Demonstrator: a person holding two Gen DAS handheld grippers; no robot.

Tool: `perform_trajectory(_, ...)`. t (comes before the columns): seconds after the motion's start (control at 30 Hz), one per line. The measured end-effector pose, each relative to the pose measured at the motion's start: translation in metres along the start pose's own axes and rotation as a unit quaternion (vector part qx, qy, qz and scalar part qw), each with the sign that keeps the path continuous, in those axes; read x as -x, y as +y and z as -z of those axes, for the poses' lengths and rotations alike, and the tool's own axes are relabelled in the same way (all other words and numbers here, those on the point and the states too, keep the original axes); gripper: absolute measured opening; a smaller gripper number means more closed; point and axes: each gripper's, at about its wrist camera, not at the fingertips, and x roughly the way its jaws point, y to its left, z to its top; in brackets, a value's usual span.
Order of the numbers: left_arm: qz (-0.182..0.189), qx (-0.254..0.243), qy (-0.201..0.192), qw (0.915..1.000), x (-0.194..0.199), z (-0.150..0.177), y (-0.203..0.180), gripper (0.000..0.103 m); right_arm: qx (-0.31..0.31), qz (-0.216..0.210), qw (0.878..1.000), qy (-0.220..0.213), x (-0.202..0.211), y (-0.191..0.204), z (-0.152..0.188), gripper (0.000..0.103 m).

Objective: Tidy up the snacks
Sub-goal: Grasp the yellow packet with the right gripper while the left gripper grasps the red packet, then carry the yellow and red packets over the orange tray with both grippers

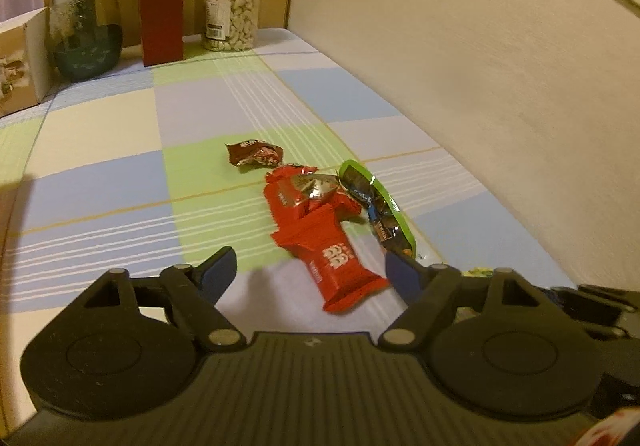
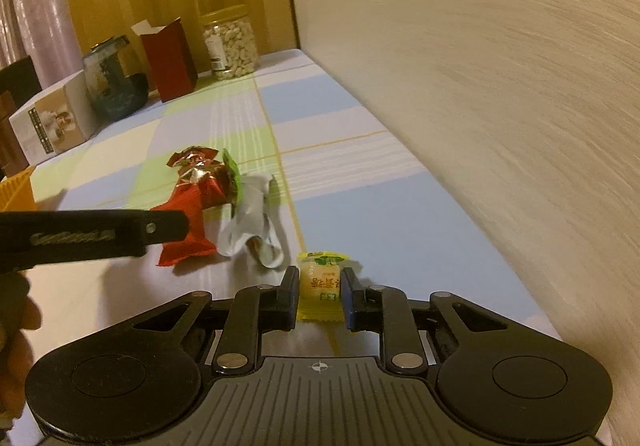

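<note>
A pile of snack packets lies on the checked tablecloth near the wall. In the left wrist view a long red packet (image 1: 332, 250) lies between the fingers of my open left gripper (image 1: 310, 266), with a foil-wrapped sweet (image 1: 316, 185), a small brown packet (image 1: 254, 153) and a green-edged packet (image 1: 376, 201) beyond. In the right wrist view my right gripper (image 2: 320, 286) is shut on a small yellow packet (image 2: 322, 280). The red packet (image 2: 186, 230) and a white wrapper (image 2: 254, 221) lie ahead on the left, with the left gripper's arm (image 2: 92, 236) over them.
At the table's far end stand a jar of nuts (image 1: 231, 9), an open dark red box (image 1: 162, 17), a glass jar (image 1: 86, 27) and a cardboard box (image 1: 20, 61). An orange basket edge (image 2: 16, 189) shows at left. The wall (image 1: 480, 65) runs along the right.
</note>
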Motion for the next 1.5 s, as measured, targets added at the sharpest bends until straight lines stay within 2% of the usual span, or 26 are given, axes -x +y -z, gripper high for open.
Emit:
perform_trajectory(0.1, -0.005, 0.001, 0.005, 1.0, -0.01, 0.0, -0.002, 0.06, -0.004, 0.004, 1.0, -0.001, 0.002, -0.003, 0.002, 0.022)
perform_trajectory(0.17, -0.006, 0.001, 0.007, 1.0, -0.015, -0.001, -0.003, 0.056, -0.005, 0.005, 1.0, 0.001, 0.002, -0.005, 0.002, 0.022)
perform_trajectory(0.27, -0.004, -0.006, 0.011, 0.9999, -0.018, -0.002, -0.004, 0.039, -0.004, 0.006, 1.0, 0.002, 0.002, -0.005, 0.003, 0.022)
perform_trajectory(0.33, -0.009, -0.015, 0.014, 0.9997, -0.017, -0.001, -0.005, 0.024, -0.004, 0.007, 1.0, 0.004, 0.002, -0.004, 0.002, 0.022)
perform_trajectory(0.57, -0.018, -0.019, 0.025, 0.9994, 0.004, 0.008, 0.006, 0.022, 0.004, 0.019, 1.0, 0.01, 0.004, 0.004, -0.001, 0.022)
perform_trajectory(0.93, -0.013, -0.023, 0.019, 0.9995, 0.055, 0.009, 0.011, 0.022, 0.02, 0.003, 1.0, 0.004, 0.036, 0.028, 0.001, 0.022)
perform_trajectory(1.27, -0.012, -0.015, -0.01, 0.9998, 0.122, 0.013, 0.018, 0.022, 0.032, -0.017, 0.999, -0.021, 0.083, 0.059, -0.006, 0.022)
perform_trajectory(1.5, -0.022, 0.004, -0.031, 0.9993, 0.178, 0.026, 0.039, 0.022, 0.039, -0.046, 0.997, -0.043, 0.121, 0.088, -0.011, 0.022)
